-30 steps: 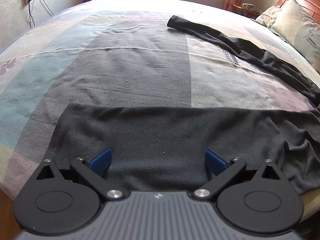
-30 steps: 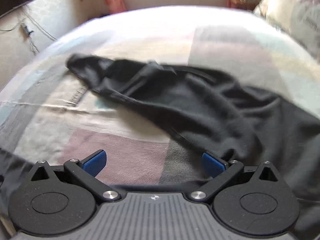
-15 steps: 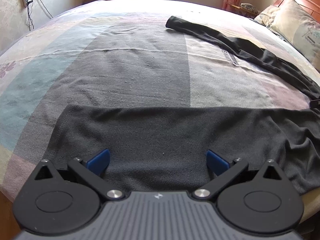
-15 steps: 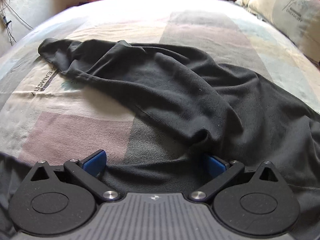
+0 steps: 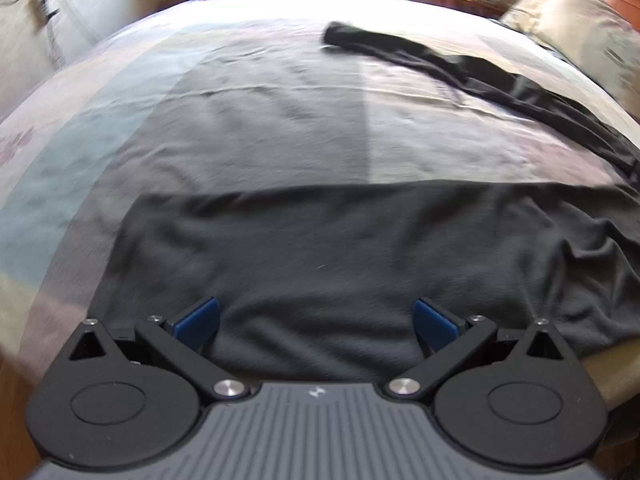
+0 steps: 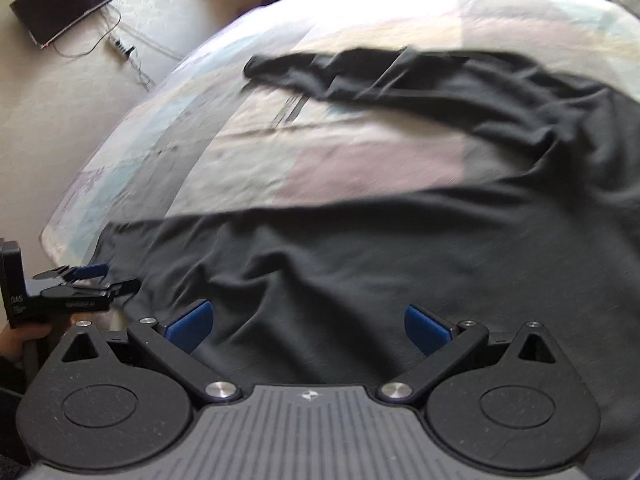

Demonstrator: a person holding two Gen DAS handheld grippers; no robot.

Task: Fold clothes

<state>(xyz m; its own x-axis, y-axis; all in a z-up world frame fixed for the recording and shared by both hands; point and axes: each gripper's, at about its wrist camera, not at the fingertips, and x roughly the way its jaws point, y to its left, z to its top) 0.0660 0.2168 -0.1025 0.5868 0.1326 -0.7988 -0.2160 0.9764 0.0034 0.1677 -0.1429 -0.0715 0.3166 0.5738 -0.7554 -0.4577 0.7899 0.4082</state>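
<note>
Dark long-sleeved shirt [image 5: 352,248] lies spread on bed w/ patchwork bedspread [image 5: 248,132], body along near edge, one sleeve [image 6: 360,76] stretched toward far side. Left claw [image 5: 316,318] wide, empty, low over shirt hem. Right claw [image 6: 306,322] wide, empty, over wrinkled shirt body. Pillow [image 5: 592,28] at far right. Both views motion-blurred.

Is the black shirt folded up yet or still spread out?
Still spread out. The black shirt lies wide and wrinkled across the bed, one sleeve stretched far away, with no neat fold showing.
</note>
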